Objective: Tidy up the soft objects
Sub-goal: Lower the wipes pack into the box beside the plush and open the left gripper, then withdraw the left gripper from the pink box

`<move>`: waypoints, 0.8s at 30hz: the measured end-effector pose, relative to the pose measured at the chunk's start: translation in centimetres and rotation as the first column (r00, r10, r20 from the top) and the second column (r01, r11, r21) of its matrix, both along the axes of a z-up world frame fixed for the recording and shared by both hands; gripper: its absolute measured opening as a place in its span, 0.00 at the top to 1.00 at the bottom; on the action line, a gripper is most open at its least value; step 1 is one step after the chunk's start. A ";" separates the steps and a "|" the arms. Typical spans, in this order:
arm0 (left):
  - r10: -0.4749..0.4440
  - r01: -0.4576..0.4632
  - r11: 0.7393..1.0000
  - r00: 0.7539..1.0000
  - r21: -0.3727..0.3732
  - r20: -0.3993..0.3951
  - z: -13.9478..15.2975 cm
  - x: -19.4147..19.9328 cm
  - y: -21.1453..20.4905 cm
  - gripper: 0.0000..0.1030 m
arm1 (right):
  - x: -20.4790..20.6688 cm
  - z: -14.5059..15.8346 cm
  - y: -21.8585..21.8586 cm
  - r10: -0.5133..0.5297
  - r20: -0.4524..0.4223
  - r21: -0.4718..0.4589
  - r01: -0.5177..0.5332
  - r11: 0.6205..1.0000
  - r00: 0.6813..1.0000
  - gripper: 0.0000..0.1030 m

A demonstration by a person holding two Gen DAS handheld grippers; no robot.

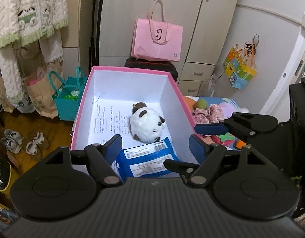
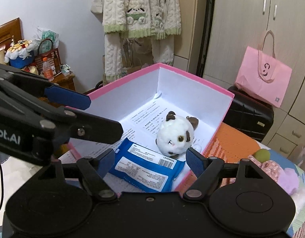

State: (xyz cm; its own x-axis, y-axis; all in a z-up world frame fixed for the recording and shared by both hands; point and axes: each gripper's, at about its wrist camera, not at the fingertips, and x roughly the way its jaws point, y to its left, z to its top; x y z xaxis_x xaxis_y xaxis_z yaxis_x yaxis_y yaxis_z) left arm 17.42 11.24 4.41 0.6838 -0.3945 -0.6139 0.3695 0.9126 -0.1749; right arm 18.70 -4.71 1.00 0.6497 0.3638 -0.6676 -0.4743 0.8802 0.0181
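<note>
Fingers (image 1: 114, 146) apart, round white-brown plush (image 1: 146, 126)

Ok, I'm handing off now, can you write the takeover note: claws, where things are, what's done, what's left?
Left claw: open, empty, over the box's near end.
Right claw: open, empty, also there.
Pink box: plush toy and blue packet already inside, on printed paper.
Left: soft things on the table right of the box: green ball, floral cloth, lilac fluffy piece, strawberry-shaped toy.
</note>
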 end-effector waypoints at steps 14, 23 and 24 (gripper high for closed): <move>-0.069 0.056 0.994 0.987 0.091 0.148 3.7 -7.5 -3.1 0.17 | -6.5 4.0 -4.5 -0.002 0.084 0.055 -0.003 0.998 0.996 0.19; -0.160 0.138 0.983 0.969 0.124 0.190 4.0 -10.7 -6.9 0.14 | -10.3 4.2 -11.9 -0.111 0.126 0.164 0.089 0.982 0.986 0.19; -0.172 0.150 0.981 0.967 0.126 0.188 3.9 -10.9 -7.4 0.14 | -10.7 4.2 -12.7 -0.128 0.132 0.166 0.106 0.981 0.983 0.19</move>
